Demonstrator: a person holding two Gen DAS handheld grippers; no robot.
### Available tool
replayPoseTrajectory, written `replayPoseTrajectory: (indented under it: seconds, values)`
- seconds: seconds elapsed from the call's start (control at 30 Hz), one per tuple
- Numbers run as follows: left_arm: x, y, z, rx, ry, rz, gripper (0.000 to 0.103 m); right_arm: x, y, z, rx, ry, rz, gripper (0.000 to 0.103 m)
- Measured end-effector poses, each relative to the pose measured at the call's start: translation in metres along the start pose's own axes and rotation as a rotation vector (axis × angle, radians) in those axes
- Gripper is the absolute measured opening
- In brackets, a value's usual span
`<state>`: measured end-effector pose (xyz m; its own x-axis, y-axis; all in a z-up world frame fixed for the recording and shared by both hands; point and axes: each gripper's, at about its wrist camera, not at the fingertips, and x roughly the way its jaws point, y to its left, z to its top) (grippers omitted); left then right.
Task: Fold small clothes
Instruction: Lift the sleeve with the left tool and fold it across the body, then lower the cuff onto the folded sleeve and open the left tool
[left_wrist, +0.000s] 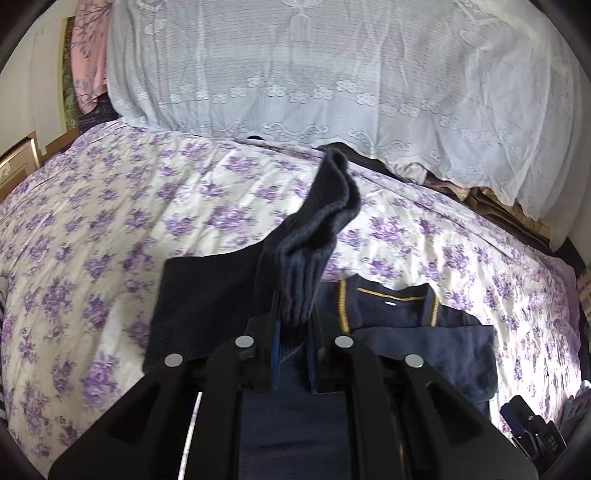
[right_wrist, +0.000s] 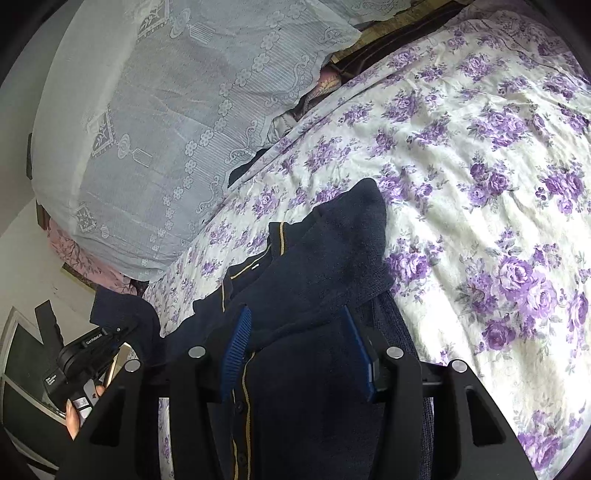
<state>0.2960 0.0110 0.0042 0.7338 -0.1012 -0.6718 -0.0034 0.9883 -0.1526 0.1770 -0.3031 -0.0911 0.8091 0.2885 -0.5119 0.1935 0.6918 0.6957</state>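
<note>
Small navy knit cardigan with yellow-trimmed collar (left_wrist: 391, 314) lies on the purple-flowered white bedsheet (left_wrist: 110, 229), collar end toward the lace-covered bedding pile (left_wrist: 295, 74) at the far side of the bed.

Left gripper (left_wrist: 293, 332): clenched on the ribbed cuff of one dark sleeve (left_wrist: 317, 229). The sleeve is lifted clear of the sheet and stands up and away from the pads, its loose end flopping over at the top. The other wing of the garment lies flat on the sheet to the left in this view.

Right gripper (right_wrist: 299, 354): fingers spread wide, blue ribbed pads (right_wrist: 236, 347) on either side of the cardigan body, nothing pinched between them. It hovers over the button placket with its yellow piping; whether the pads touch the cloth, I cannot tell. In the right wrist view one part of the garment already lies doubled over the chest, its rounded end pointing up the bed.

Progress, as I judge it: early to middle. One flap appears folded inward; the raised sleeve is not yet laid across. Remaining: lay that sleeve over the body, then fold the body in half and smooth it.
</note>
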Motion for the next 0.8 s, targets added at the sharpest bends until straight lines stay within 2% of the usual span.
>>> replayPoseTrajectory:
  seconds: [0.3, 0.53, 0.8]
  values:
    - [0.013, -0.067, -0.009, 0.081, 0.024, -0.071, 0.01, -0.002, -0.009, 0.005, 0.05, -0.004, 0.011, 0.052]
    - [0.032, -0.126, -0.033, 0.183, 0.055, -0.103, 0.01, -0.01, -0.019, 0.012, 0.097, -0.041, 0.011, 0.053]
    - [0.072, -0.156, -0.065, 0.222, 0.138, -0.11, 0.01, -0.011, -0.029, 0.017, 0.14, -0.051, 0.003, 0.053]
